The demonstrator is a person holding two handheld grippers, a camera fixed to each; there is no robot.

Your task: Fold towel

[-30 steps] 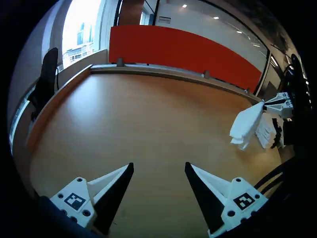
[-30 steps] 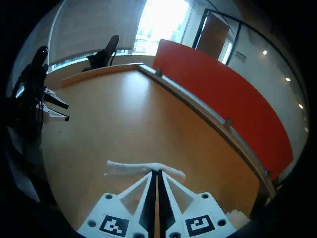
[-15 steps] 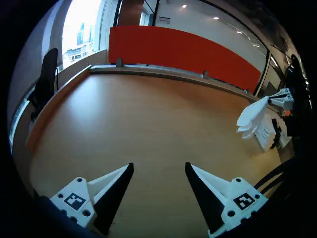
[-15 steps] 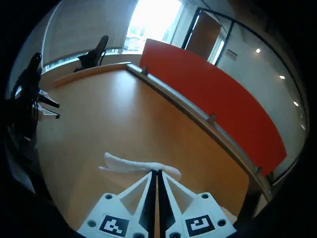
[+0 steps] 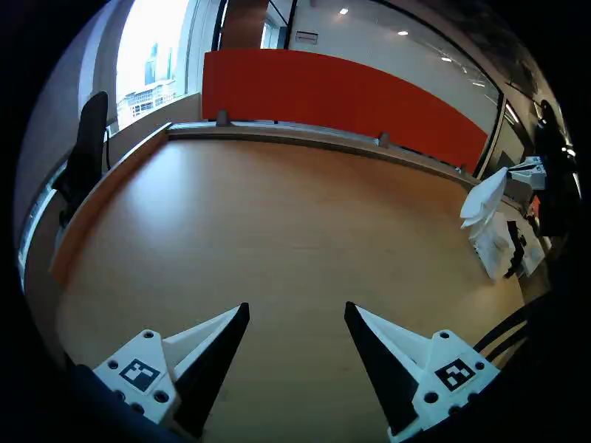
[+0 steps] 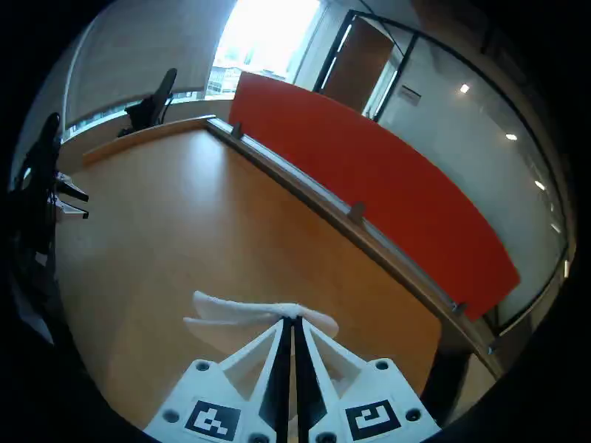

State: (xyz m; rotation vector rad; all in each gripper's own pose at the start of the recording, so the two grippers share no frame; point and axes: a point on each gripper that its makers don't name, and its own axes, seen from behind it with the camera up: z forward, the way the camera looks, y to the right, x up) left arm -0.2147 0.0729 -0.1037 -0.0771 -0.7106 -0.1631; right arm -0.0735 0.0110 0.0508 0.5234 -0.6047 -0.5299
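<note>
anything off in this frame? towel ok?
One oddity: the towel hangs bunched in the air, pinched by the right gripper near one end of the table, not spread flat for folding. The left gripper is open and holds nothing. Nothing looks spilled or damaged.

Open desk (image 5: 281, 221) ahead, red partition (image 5: 332, 96) beyond

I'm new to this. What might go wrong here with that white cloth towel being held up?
The white cloth towel hangs bunched from the right gripper, pinched at one spot, so it might slip out. The left gripper is open and far off over the wooden table, so the towel may land crumpled rather than flat.
</note>
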